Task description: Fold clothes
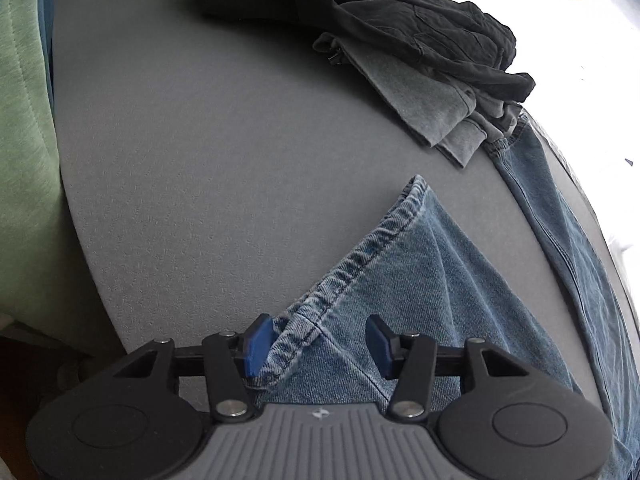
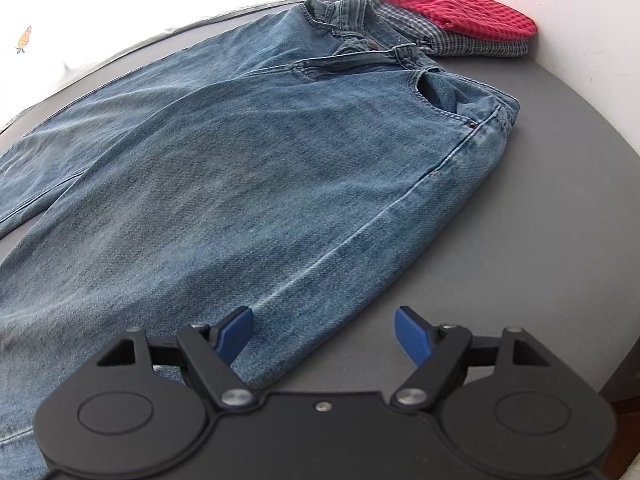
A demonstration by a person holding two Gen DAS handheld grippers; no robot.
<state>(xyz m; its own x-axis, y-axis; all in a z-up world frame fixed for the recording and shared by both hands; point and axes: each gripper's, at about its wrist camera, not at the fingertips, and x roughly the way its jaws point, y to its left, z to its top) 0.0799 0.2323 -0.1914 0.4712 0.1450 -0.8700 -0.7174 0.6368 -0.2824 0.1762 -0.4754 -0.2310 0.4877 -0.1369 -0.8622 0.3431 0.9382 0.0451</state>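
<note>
A pair of blue jeans [image 2: 248,152] lies spread flat across the grey worktop [image 2: 540,208], its waistband at the far right and its legs running toward the near left. In the right wrist view, the right claw [image 2: 324,336] hangs with its blue pads [image 2: 234,334] wide apart, gripping nothing; its left pad sits over the outer seam of the nearer leg and its right pad over bare worktop just beside the denim edge. Beyond the waistband, at the far right corner against a white wall [image 2: 580,12], a folded red checked garment [image 2: 456,10] rests on a folded dark plaid one [image 2: 472,42], and the plaid cloth touches the waistband. In the left wrist view, the left claw [image 1: 318,346] is likewise spread open, with the stitched hem of a jeans leg [image 1: 384,264] lying between its pads; the left pad looks to touch the hem edge, the right pad stands apart from the fabric surface as far as can be told. The other leg runs along the right rim of the worktop [image 1: 200,140]. At the far side, a rumpled black garment [image 1: 384,28] lies on top of a folded grey garment [image 1: 432,108], whose near edge meets the denim. A green cushion [image 1: 24,152] sits off the left edge of the worktop.
</note>
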